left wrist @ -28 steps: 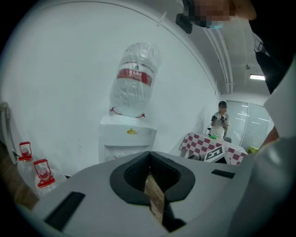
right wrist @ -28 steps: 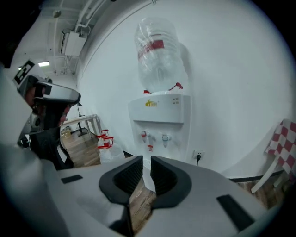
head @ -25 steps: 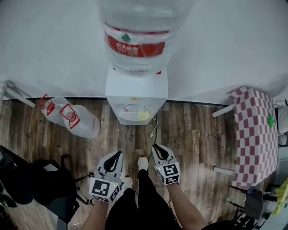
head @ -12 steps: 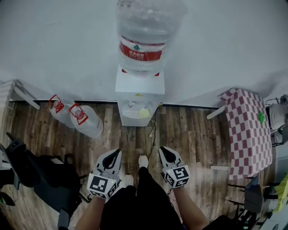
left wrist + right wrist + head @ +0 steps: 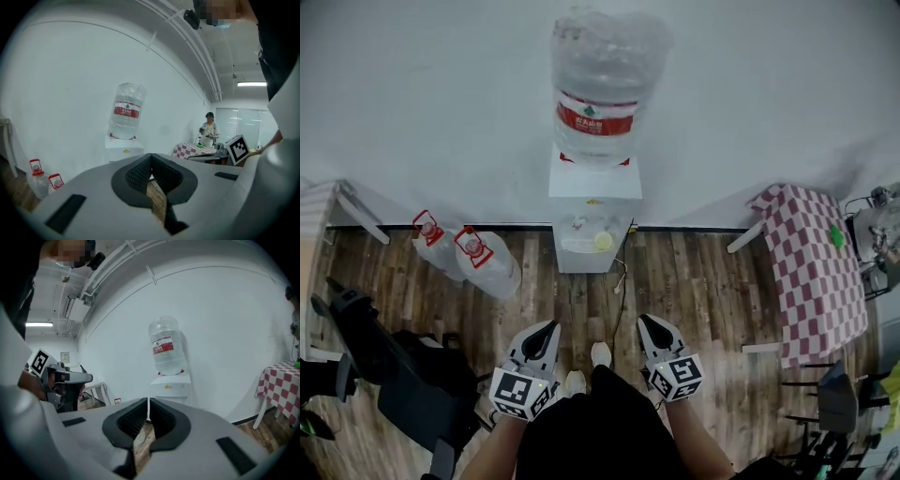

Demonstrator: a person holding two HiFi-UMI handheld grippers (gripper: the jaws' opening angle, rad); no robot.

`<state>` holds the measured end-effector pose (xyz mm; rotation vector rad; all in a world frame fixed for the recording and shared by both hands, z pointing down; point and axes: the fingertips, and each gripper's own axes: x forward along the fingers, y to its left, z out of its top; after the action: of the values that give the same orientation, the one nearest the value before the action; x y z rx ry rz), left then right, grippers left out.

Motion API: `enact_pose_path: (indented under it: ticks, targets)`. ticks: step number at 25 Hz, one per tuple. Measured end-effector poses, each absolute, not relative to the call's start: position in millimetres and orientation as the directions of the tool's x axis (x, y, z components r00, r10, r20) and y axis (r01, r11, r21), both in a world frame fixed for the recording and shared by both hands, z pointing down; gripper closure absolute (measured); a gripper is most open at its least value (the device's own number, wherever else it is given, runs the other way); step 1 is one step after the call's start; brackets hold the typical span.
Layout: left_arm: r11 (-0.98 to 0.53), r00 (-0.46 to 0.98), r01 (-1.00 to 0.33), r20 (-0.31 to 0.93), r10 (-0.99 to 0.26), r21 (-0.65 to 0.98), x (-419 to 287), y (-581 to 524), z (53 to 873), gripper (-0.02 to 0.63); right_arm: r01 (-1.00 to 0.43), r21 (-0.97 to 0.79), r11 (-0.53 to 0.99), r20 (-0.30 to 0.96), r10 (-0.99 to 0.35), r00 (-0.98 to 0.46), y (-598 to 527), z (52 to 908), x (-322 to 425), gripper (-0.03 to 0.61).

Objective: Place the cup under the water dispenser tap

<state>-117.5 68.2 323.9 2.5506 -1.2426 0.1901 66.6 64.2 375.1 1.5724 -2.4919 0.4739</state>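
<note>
1. Large clear water bottle (image 5: 598,89), upper centre of the head view, upside-down on top of the white water dispenser (image 5: 593,187); fill level impossible to tell.
2. Red band label round the bottle, with white writing and a small green mark; too small to read.
3. Yellowish cup (image 5: 603,241) inside the dispenser's tap recess, toward its right side; which tap it sits under not clear.
4. Two clear spare water jugs (image 5: 487,264) (image 5: 436,251) on the wooden floor, left of the dispenser, tilted and touching each other; red-and-white tags at the necks, unreadable; contents not visible.
5. Red-and-white checked table (image 5: 816,272) at the right edge, a small green thing (image 5: 835,235) on it.
6. Left gripper (image 5: 551,325), lower centre-left, jaws pressed together on nothing, well apart from the cup.
7. Right gripper (image 5: 645,320), lower centre-right, jaws likewise closed and empty; black-and-white square markers on both grippers' cubes.
</note>
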Motion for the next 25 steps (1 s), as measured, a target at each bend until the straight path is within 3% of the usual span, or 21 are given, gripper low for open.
enact_pose_path:
  ticks: [11,25]
  targets:
    - [-0.603,0.634,-0.773,0.232,-0.738,0.197,-93.9,75.7,311.5,0.604,-0.89,-0.167,0.423,0.254,-0.854,-0.454,89.0,344.8,85.9,0.546]
    - [-0.46,0.496,-0.866,0.22,-0.84,0.195,-73.6,80.1,294.9,0.604,-0.84,-0.185,0.51,0.187,-0.821,-0.54,99.5,308.1,150.5,0.551]
